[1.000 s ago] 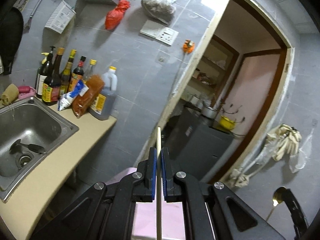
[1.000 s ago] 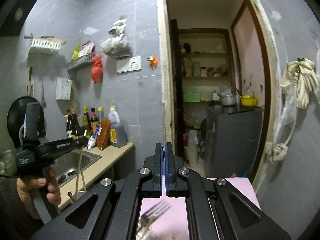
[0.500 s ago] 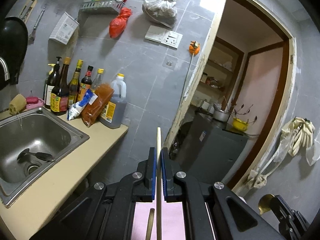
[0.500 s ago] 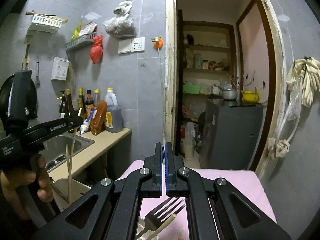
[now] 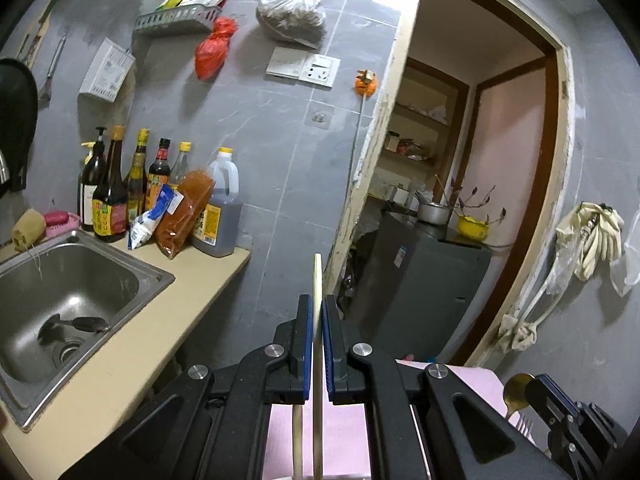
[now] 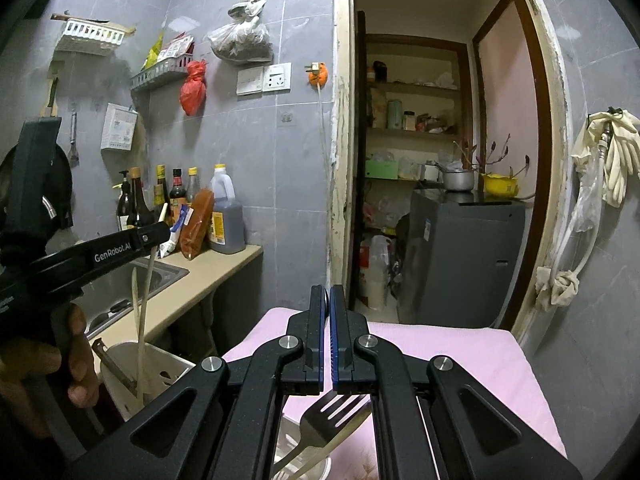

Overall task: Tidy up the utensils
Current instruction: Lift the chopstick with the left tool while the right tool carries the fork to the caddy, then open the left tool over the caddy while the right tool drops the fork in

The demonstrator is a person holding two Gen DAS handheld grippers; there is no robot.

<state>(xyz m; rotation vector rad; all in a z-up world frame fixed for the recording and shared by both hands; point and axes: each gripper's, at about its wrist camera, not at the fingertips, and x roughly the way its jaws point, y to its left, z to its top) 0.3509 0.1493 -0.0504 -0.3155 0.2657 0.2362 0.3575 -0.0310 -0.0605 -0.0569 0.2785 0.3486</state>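
My left gripper is shut on a pale chopstick that stands upright between its blue pads. In the right wrist view that left gripper holds the chopstick with its lower end inside a white utensil holder; a second pale stick leans in the holder. My right gripper is shut, with a thin sliver of metal between its pads. The left wrist view shows this right gripper at the lower right, closed on a golden spoon. A steel fork stands just below the right gripper.
A pink cloth covers the table under both grippers. To the left, a beige counter carries a steel sink and several sauce bottles. An open doorway with a grey fridge lies ahead. A person's hand grips the left tool.
The left gripper rolled, so the sink and the wall now sit more level in its view. The right gripper sank towards the pink cloth, and the fork below it shows more fully.
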